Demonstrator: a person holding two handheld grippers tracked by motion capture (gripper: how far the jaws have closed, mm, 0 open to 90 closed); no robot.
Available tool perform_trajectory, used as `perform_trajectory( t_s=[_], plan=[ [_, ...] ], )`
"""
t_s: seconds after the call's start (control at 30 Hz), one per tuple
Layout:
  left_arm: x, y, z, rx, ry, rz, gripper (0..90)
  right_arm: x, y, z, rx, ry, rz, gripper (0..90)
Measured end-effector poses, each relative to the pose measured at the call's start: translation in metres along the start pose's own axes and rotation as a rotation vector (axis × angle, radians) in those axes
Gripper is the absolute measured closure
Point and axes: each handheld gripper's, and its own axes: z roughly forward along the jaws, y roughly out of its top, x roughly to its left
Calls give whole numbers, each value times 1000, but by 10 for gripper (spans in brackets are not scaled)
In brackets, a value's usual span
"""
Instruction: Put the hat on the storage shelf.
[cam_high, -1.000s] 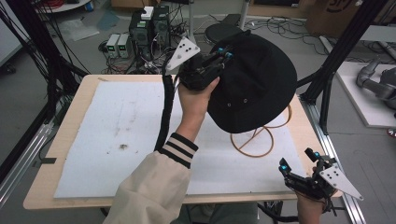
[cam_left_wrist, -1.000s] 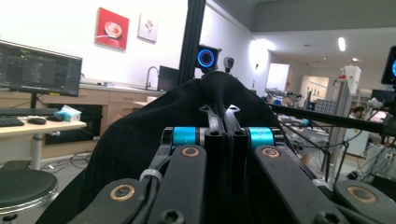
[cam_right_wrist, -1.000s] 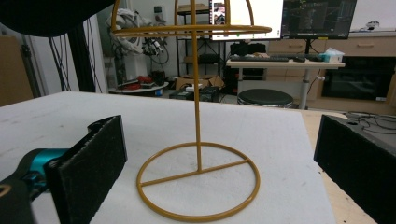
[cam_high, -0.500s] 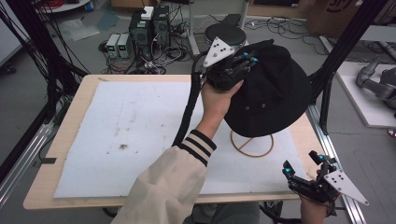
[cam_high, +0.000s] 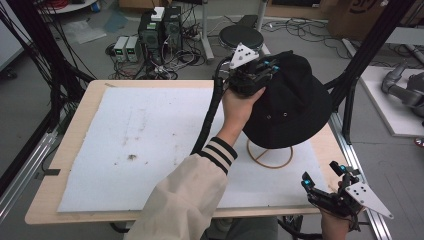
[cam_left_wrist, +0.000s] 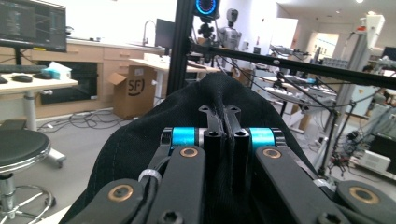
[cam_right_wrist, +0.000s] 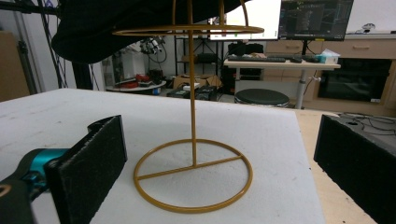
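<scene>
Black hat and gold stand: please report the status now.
Left gripper shut on black hat, over gold stand. Right gripper open, empty, at table edge. Nothing in the way.

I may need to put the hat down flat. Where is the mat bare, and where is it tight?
The white mat is bare across its whole left and middle, from the sleeve out to the left edge, apart from a few small stains. It is tight at the right: the gold stand sits under the hat, and the right tongs wait at the near corner.

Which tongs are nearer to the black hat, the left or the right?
Left. The left tongs are shut on the black hat at its edge; the right tongs wait open, low near the table corner, apart from it.
</scene>
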Motion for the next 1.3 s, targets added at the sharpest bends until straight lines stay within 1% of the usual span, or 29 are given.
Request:
perform_trajectory(
  t_s=[0.1,0.13,0.17,0.2,0.27,0.33,0.37,0.43,0.5,0.53,0.63,0.7,0.73,0.77,0.8,0.83,0.9,0.97,1.1,1.13,1.23,1.3],
  plan=[
    [-2,-3,4,29,-5,5,865,1,0,0,-2,2,5,21],
    [-3,-4,5,36,-4,4,840,1,0,-1,0,1,5,21],
    [-4,-5,6,40,10,11,783,0,0,-1,0,0,4,21],
    [-4,-5,6,36,20,24,758,0,0,-1,-2,2,4,21],
    [-5,-4,5,25,29,25,702,0,0,-1,-2,0,4,21],
    [-4,-2,3,21,52,26,658,-1,0,-1,-5,0,1,21],
    [-2,-1,2,26,62,30,658,-1,0,-1,-5,0,1,21],
    [1,0,0,27,75,25,610,0,0,-2,-5,5,-1,20],
    [2,1,-2,15,78,15,551,-1,0,-2,-7,7,-7,21],
    [3,2,-3,8,79,26,513,0,1,-3,-5,6,-2,21],
    [2,3,-7,-15,79,38,427,-1,1,-4,-9,7,-4,21],
    [1,3,-9,-21,77,44,360,0,1,-3,-11,12,-5,21],
    [1,4,-12,-24,68,44,313,0,1,-3,-9,11,-5,21],
    [2,4,-14,-32,56,40,287,1,1,-3,-12,16,-5,21],
    [3,5,-17,-41,50,42,287,1,1,-3,-12,16,-5,21],
    [4,6,-20,-49,50,42,263,1,1,-3,-13,15,-11,21],
    [7,8,-26,-56,54,39,183,1,1,-4,-10,14,-6,21],
    [10,10,-33,-62,52,41,179,1,1,-4,-11,14,-9,21],
    [17,15,-52,-85,75,68,168,1,1,-4,-10,14,-11,21],
    [20,17,-60,-91,85,76,167,1,1,-3,-10,17,-4,21],
    [28,20,-81,-117,114,80,157,1,1,-3,-5,18,-13,21],
    [33,21,-95,-135,124,84,157,1,1,-2,-11,18,-16,21]
  ],
)
